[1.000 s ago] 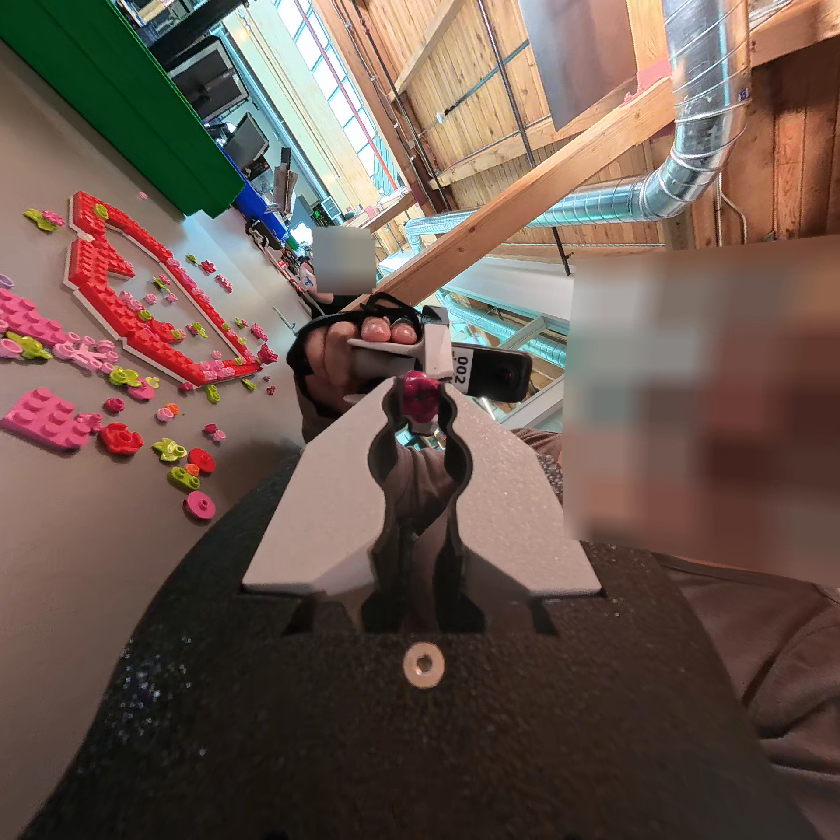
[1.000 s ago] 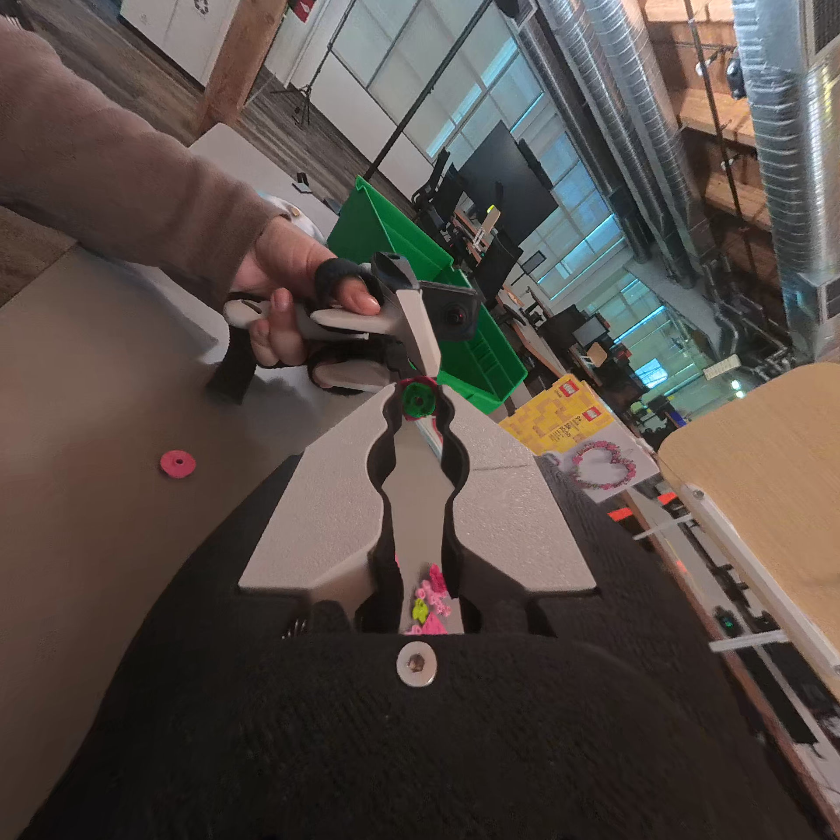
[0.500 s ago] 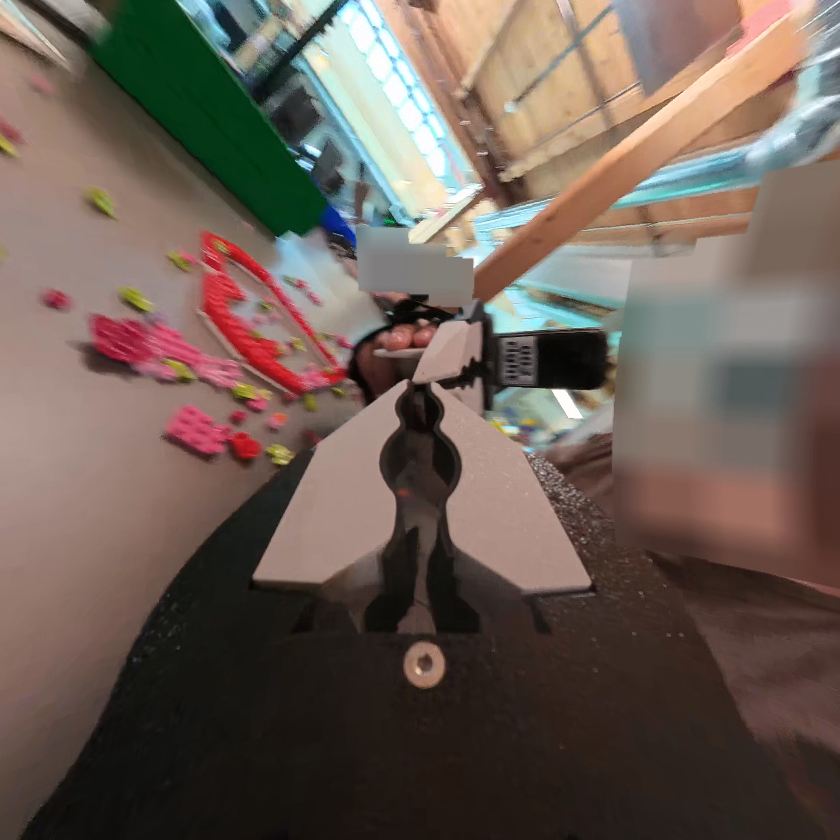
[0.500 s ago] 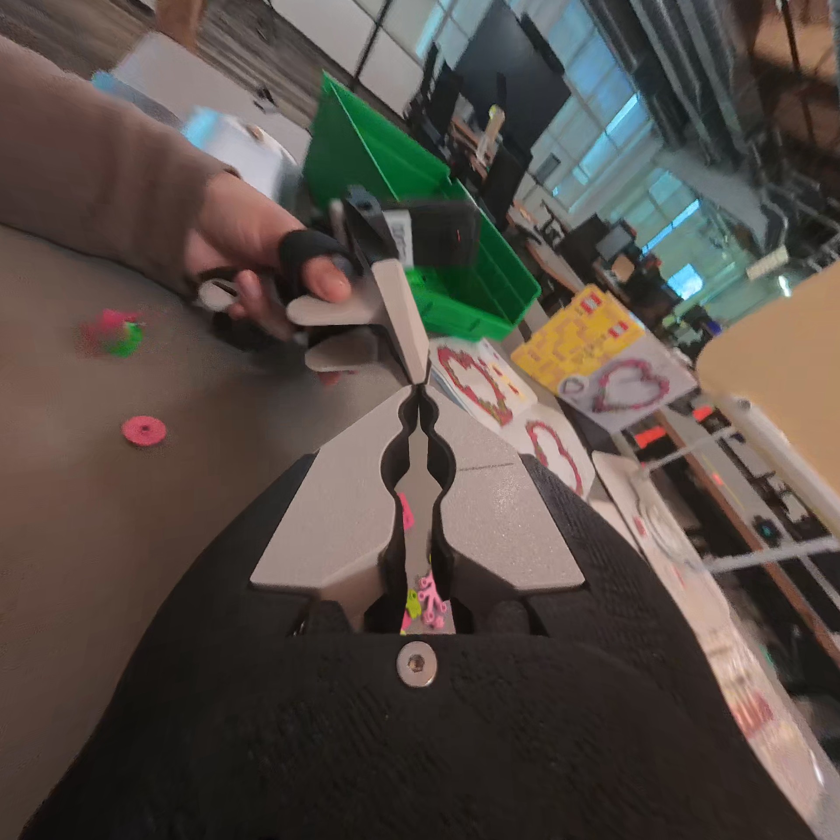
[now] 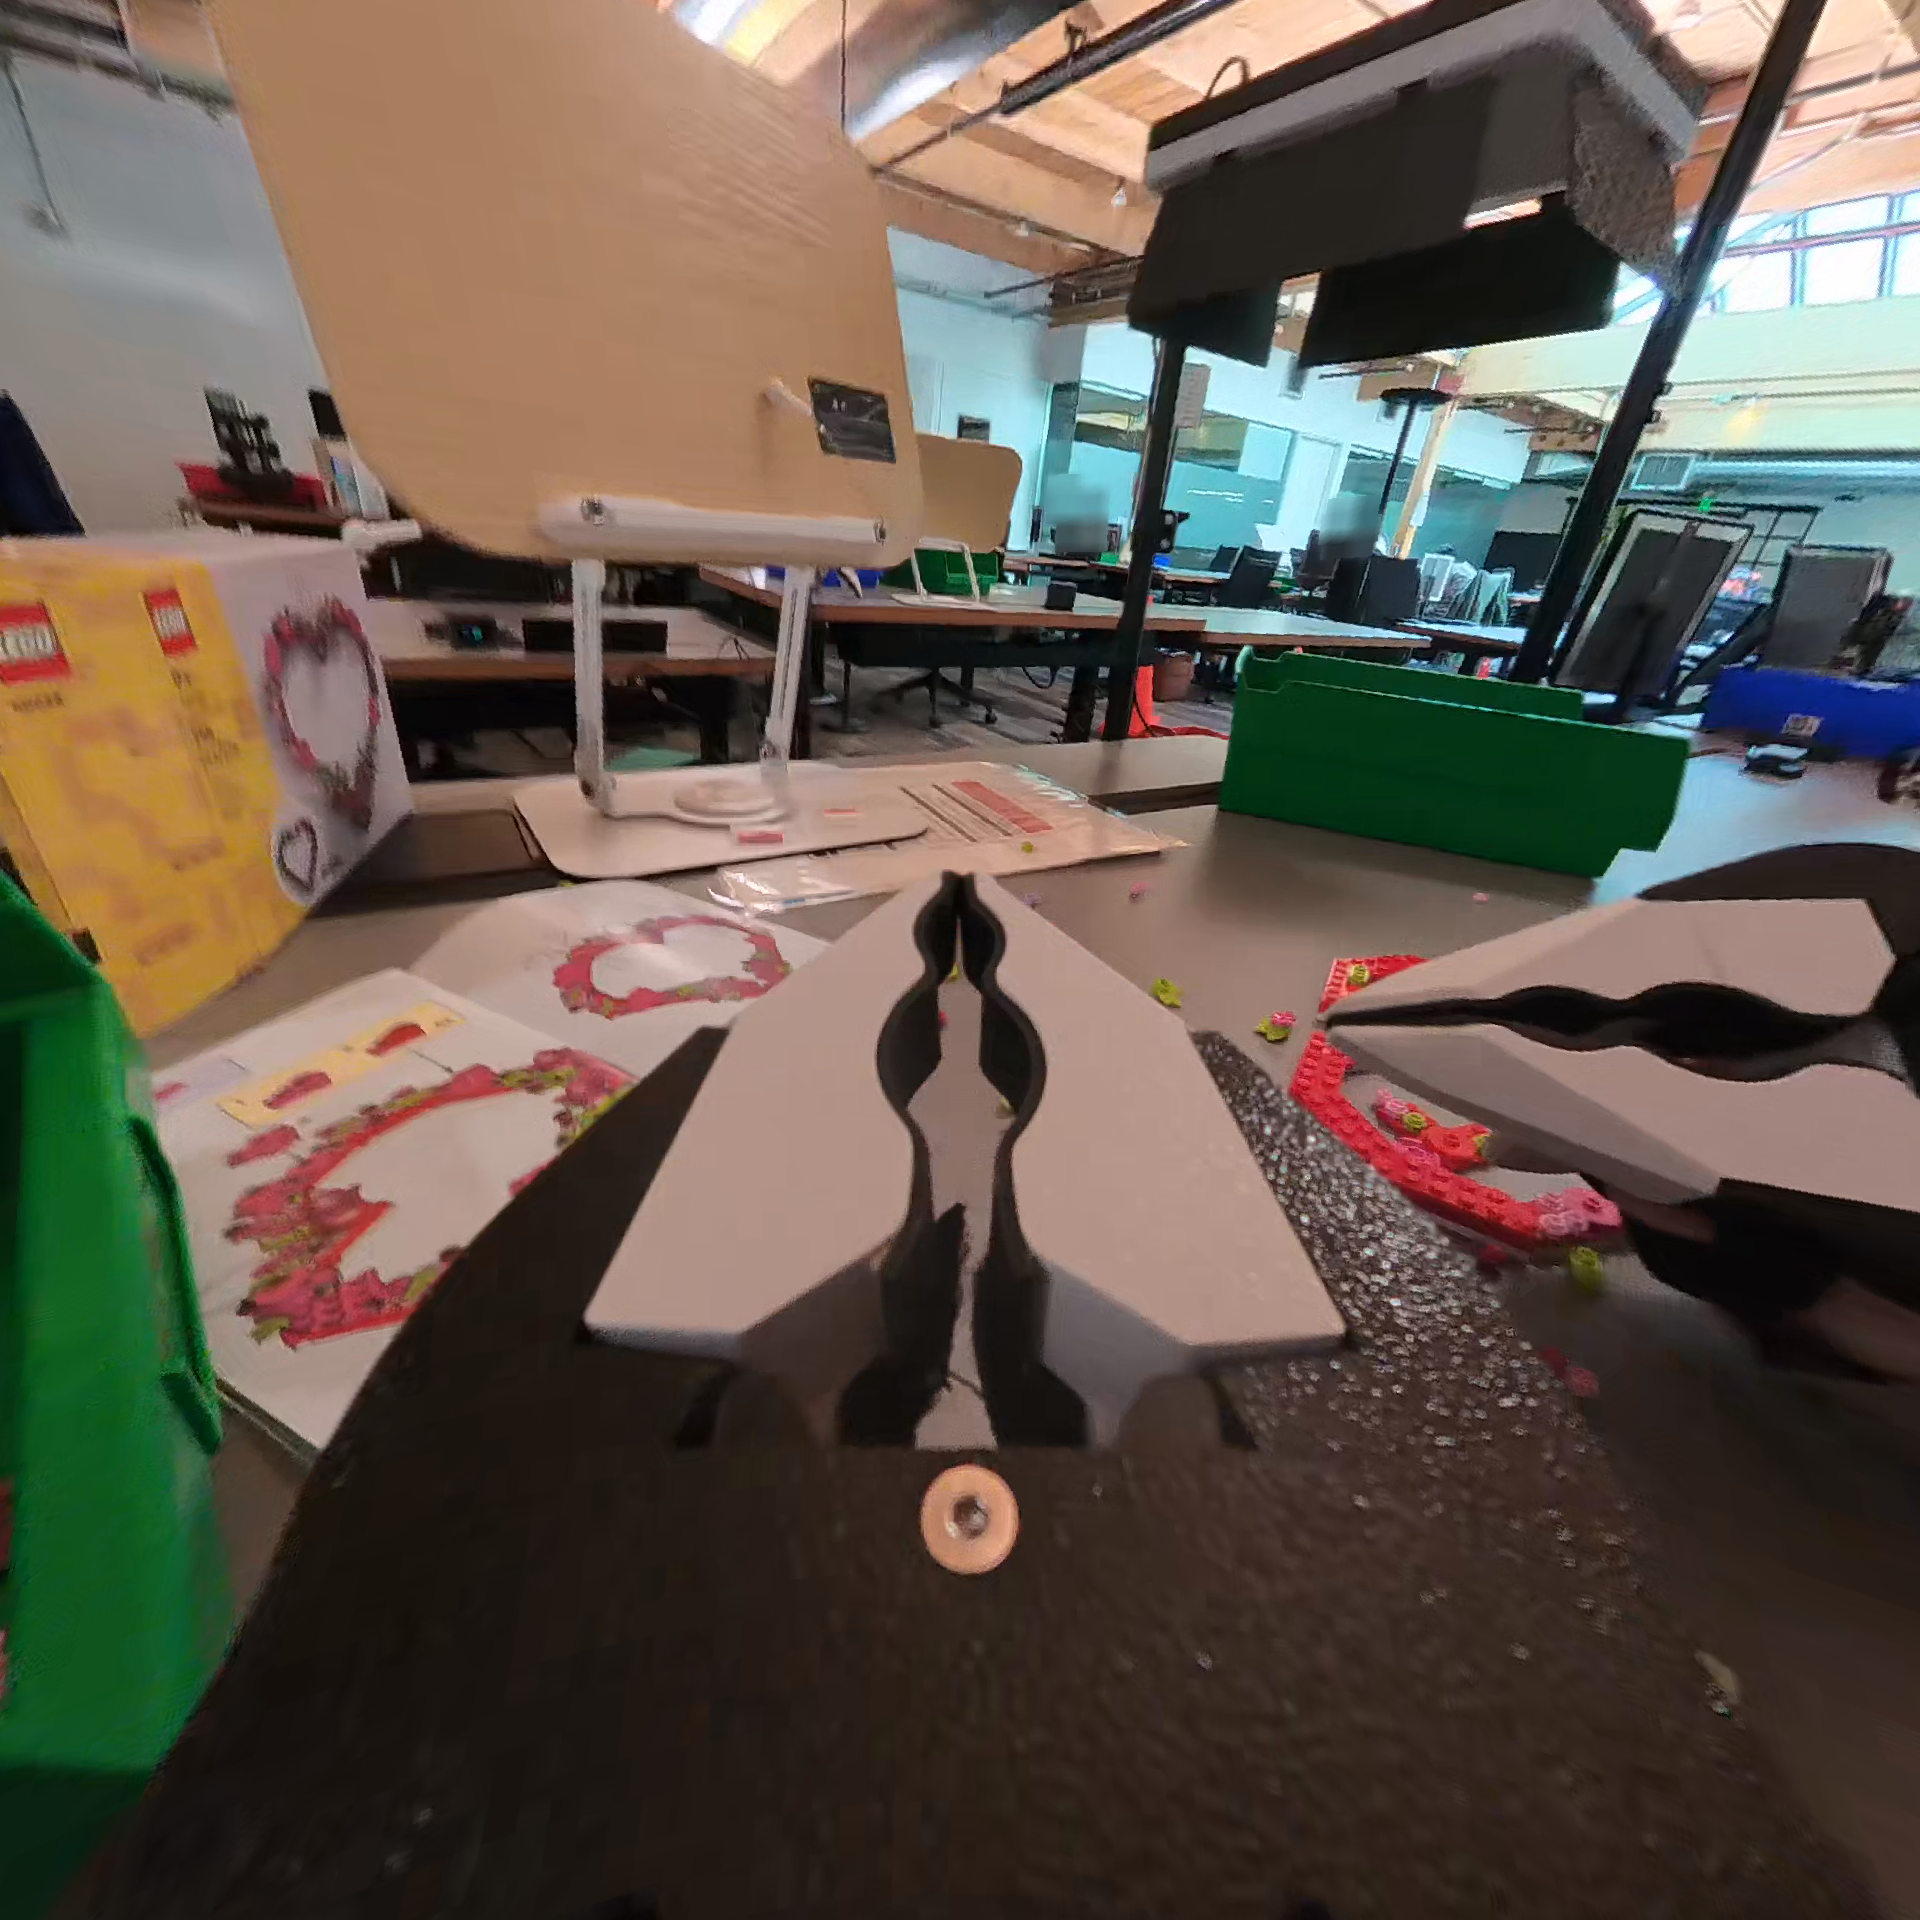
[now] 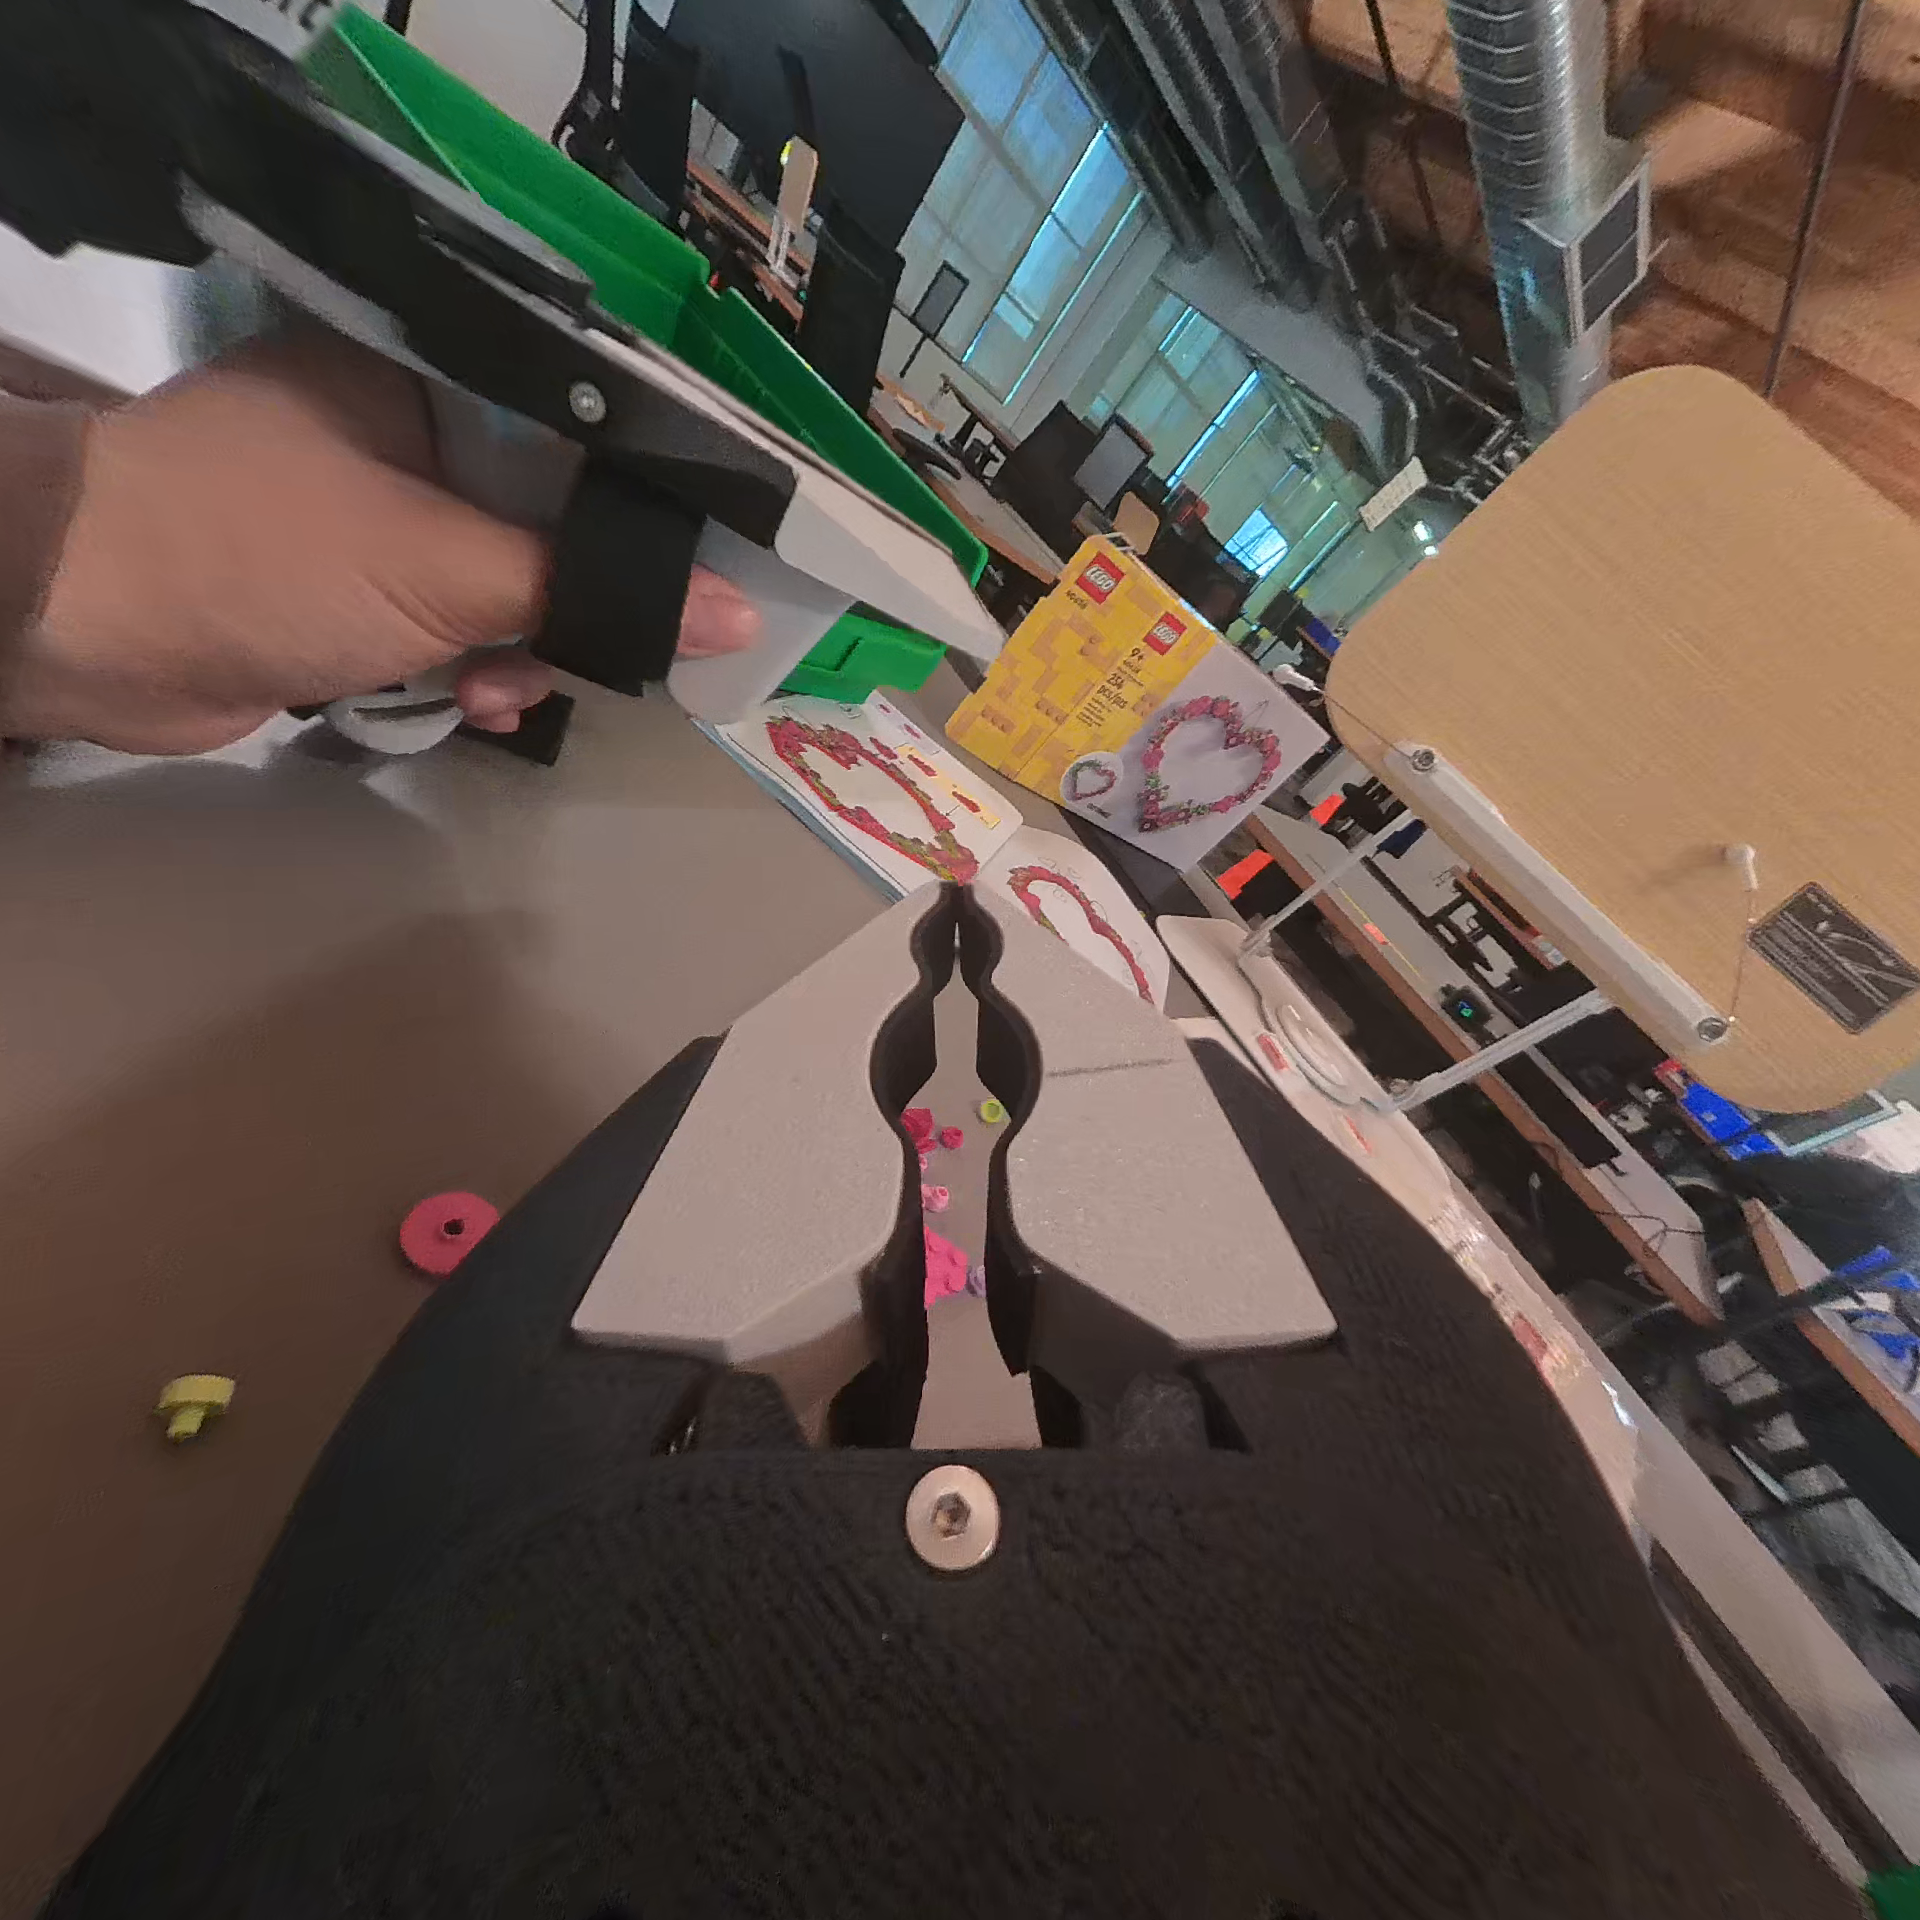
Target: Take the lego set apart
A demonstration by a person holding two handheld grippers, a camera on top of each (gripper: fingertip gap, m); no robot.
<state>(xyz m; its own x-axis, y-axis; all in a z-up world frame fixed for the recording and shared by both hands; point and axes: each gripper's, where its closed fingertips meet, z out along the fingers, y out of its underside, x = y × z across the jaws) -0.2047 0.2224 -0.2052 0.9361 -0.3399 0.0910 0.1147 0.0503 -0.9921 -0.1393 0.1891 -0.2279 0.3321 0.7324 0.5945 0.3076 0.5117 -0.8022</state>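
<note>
The red heart-shaped lego frame [image 5: 1392,1138] lies on the grey table at the right of the left wrist view, with small pink and green pieces on and around it. My left gripper [image 5: 958,885] is shut and empty, held above the table left of the frame. My right gripper [image 6: 956,899] is shut and empty; in the left wrist view it shows with its tip [image 5: 1340,1029] just above the frame. In the right wrist view a hand [image 6: 260,582] holds the left gripper at the upper left. Loose pink pieces [image 6: 940,1262] show between my right fingers.
A red round piece [image 6: 449,1231] and a yellow-green piece [image 6: 192,1405] lie on the table. An open instruction booklet [image 5: 416,1091], a yellow box [image 5: 156,748], a green bin [image 5: 1455,758], another green bin [image 5: 62,1351] and a wooden-panel stand [image 5: 727,821] ring the work area. The right tips stand about 11 centimetres off the red round piece [image 6: 449,1231].
One second ago both grippers held a small dark red and green piece between them in the air. It has been let go, and both grippers have swung down toward the table.
</note>
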